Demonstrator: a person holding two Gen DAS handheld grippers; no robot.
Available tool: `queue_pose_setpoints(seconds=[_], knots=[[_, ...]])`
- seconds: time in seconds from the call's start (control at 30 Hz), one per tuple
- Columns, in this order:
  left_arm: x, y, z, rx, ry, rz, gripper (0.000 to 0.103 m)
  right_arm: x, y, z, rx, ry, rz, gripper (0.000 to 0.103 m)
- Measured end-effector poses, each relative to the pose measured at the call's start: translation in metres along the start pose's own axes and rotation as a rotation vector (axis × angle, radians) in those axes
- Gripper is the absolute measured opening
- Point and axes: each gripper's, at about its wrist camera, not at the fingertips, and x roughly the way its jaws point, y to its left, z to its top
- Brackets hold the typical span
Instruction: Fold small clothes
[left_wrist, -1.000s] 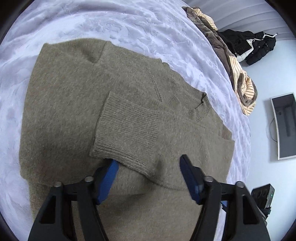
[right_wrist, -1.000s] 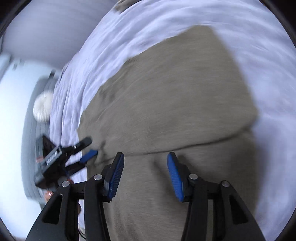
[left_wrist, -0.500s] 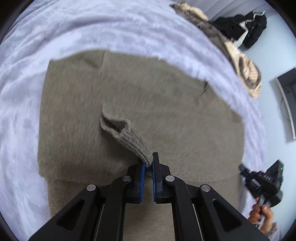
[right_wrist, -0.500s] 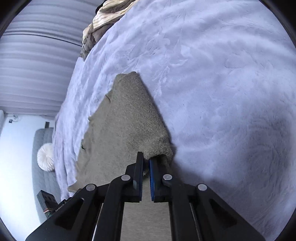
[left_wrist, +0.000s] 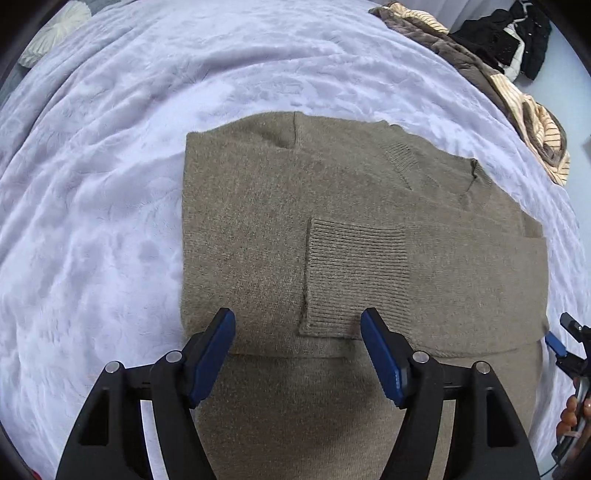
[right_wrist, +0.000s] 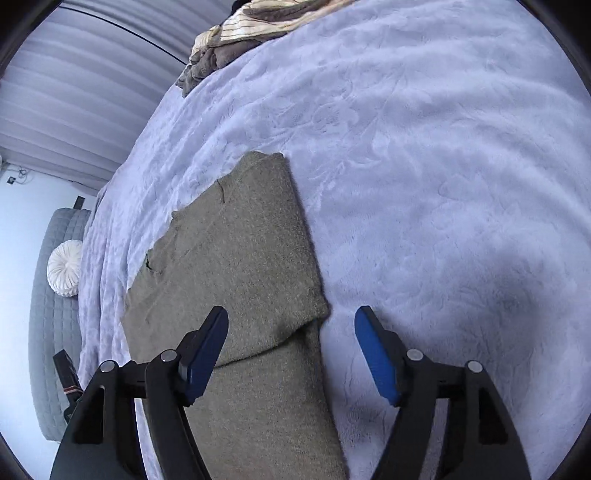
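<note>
left claw (left_wrist: 297, 354) gaping after just opening, nothing gripped, hovering over olive sweater (left_wrist: 369, 229) spread on bed (left_wrist: 110, 166); ribbed cuff (left_wrist: 354, 277) lying flat just ahead between the blue pads. right claw (right_wrist: 291, 354) likewise just opened and empty, straddling the sweater's folded corner, right pad over bare bedspread. risks, as a guess: loose sleeve sliding off on next lift; knit snagging a pad; fold skewing.
</note>
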Motion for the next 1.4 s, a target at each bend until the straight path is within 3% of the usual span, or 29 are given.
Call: queue_pose_setpoints(seconds=[0.07, 0.1, 0.17, 0.2, 0.3, 0.4, 0.57, 0.67, 0.77, 0.8, 0.83, 0.9, 1.0, 1.13, 1.17, 1.2, 1.27, 1.4], knots=[[0.004, 0.000, -0.001, -0.012, 0.009, 0.017, 0.072, 0.016, -0.007, 0.004, 0.057, 0.036, 0.057, 0.067], [0.002, 0.001, -0.001, -0.013, 0.003, 0.023, 0.072, 0.022, -0.009, 0.005, 0.081, 0.053, 0.081, 0.055], [-0.006, 0.005, -0.003, -0.015, -0.018, 0.038, 0.072, 0.034, -0.009, 0.005, 0.099, 0.096, 0.058, 0.018], [-0.011, 0.010, -0.003, -0.017, -0.031, 0.040, 0.072, 0.034, -0.005, 0.005, 0.073, 0.103, 0.041, 0.016], [-0.019, 0.032, -0.003, -0.025, -0.031, 0.033, 0.072, 0.025, 0.009, 0.006, -0.031, 0.091, 0.015, 0.016], [-0.009, 0.064, -0.004, -0.083, 0.036, 0.022, 0.072, 0.027, 0.006, 0.006, -0.022, 0.107, 0.027, 0.018], [0.010, 0.093, -0.008, -0.161, 0.114, -0.130, 0.072, 0.031, -0.009, 0.001, 0.043, 0.101, 0.089, 0.031], [0.015, 0.096, -0.004, -0.173, 0.102, -0.172, 0.071, 0.032, -0.014, -0.001, 0.083, 0.097, 0.120, 0.032], [0.020, 0.091, 0.005, -0.182, 0.112, -0.212, 0.009, 0.036, -0.016, 0.000, 0.115, 0.104, 0.123, 0.031], [0.017, 0.088, 0.008, -0.187, 0.105, -0.199, 0.009, 0.037, -0.014, 0.000, 0.110, 0.111, 0.097, 0.020], [0.010, 0.085, 0.009, -0.175, 0.081, -0.189, 0.009, 0.037, -0.007, 0.000, 0.086, 0.120, 0.064, 0.016], [-0.007, 0.079, 0.009, -0.133, 0.030, -0.189, 0.009, 0.026, 0.011, 0.002, -0.002, 0.095, 0.027, 0.015], [-0.007, 0.082, 0.007, -0.115, 0.028, -0.184, 0.009, 0.014, 0.026, 0.005, -0.100, 0.092, 0.011, 0.015], [0.018, 0.080, 0.006, -0.100, 0.057, -0.122, 0.011, 0.038, 0.006, 0.007, -0.094, 0.129, -0.078, 0.015], [0.017, 0.081, 0.005, -0.104, 0.051, -0.108, 0.017, 0.042, 0.001, 0.005, -0.083, 0.126, -0.075, 0.015], [0.013, 0.083, 0.004, -0.109, 0.039, -0.080, 0.033, 0.042, -0.002, 0.004, -0.065, 0.115, -0.068, 0.014], [0.001, 0.088, 0.001, -0.104, 0.020, 0.008, 0.055, 0.035, -0.006, 0.002, -0.022, 0.102, -0.056, 0.015], [-0.028, 0.090, -0.002, -0.071, -0.024, 0.017, 0.055, 0.011, 0.005, -0.003, -0.053, 0.075, -0.120, 0.019]])
